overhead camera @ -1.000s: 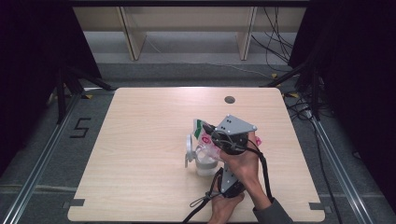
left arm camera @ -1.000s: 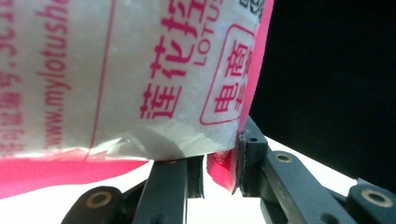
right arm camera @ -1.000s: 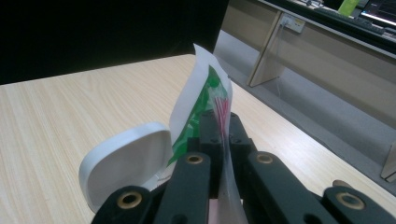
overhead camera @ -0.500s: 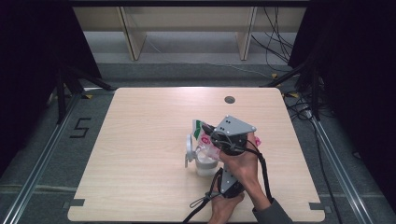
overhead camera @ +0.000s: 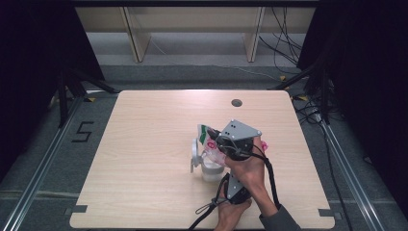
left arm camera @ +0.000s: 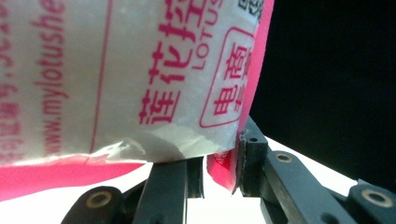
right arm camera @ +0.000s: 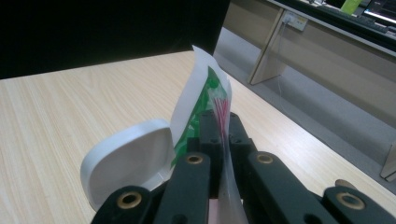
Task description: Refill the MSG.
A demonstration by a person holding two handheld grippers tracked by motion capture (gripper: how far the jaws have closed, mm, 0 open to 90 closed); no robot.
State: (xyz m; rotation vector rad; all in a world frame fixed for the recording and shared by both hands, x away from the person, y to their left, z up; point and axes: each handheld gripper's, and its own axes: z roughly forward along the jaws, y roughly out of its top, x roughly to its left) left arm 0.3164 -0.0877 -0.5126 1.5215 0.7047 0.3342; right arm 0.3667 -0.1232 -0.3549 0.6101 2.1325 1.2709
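Bag (overhead camera: 210, 143), thin, limp and slippery, is pinched flat by both grippers' fingers (right arm camera: 219, 140); edges between pads look like safest holds.

Pale wood-grain rectangular table (overhead camera: 144, 144), rounded corners, dark round grommet hole (overhead camera: 236, 102) near far edge. Grey carpeted floor (overhead camera: 183, 77) around it, black "5" floor marking (overhead camera: 82, 131) left of table. Metal floor rails (overhead camera: 38, 168) along both sides. Light wooden shelf unit (overhead camera: 192, 24) at back, two upright panels. Black curtains (overhead camera: 33, 57) left and right. Black cables (overhead camera: 288, 43) loose on floor, far right. Black stand legs (overhead camera: 72, 89) at left curtain edge. Lighting even, overhead.
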